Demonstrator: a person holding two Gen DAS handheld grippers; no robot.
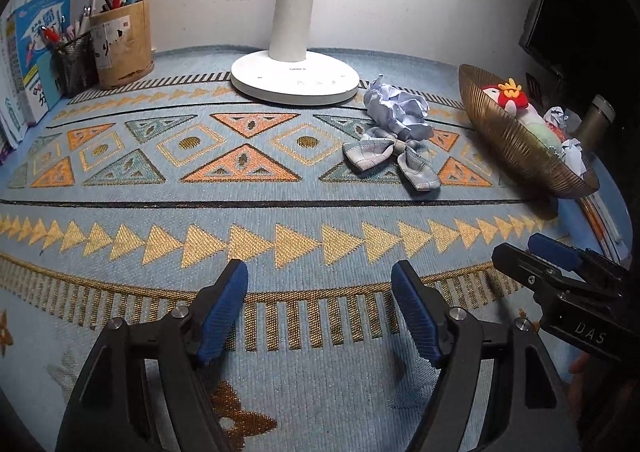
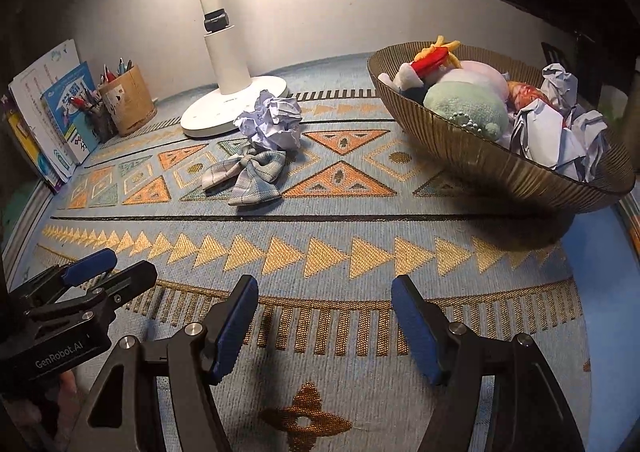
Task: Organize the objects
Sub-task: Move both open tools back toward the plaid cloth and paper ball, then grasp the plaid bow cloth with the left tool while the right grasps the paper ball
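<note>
A crumpled paper ball [image 1: 400, 108] [image 2: 272, 118] lies on the patterned cloth beside the lamp base. A grey plaid bow [image 1: 394, 160] [image 2: 248, 174] lies just in front of it. A brown ribbed bowl [image 1: 516, 148] [image 2: 480, 156] at the right holds plush toys [image 2: 464, 104] and crumpled paper [image 2: 552, 132]. My left gripper [image 1: 320, 304] is open and empty, low over the cloth near the front. My right gripper [image 2: 324, 316] is open and empty, level with it to the right. Each gripper shows in the other's view, the right one [image 1: 532, 252] and the left one [image 2: 116, 272].
A white desk lamp [image 1: 294, 76] [image 2: 224, 108] stands at the back. Pen holders [image 1: 120, 44] [image 2: 124, 104] and books [image 1: 28, 64] [image 2: 52, 120] stand at the back left against the wall. A dark monitor [image 1: 540, 32] stands behind the bowl.
</note>
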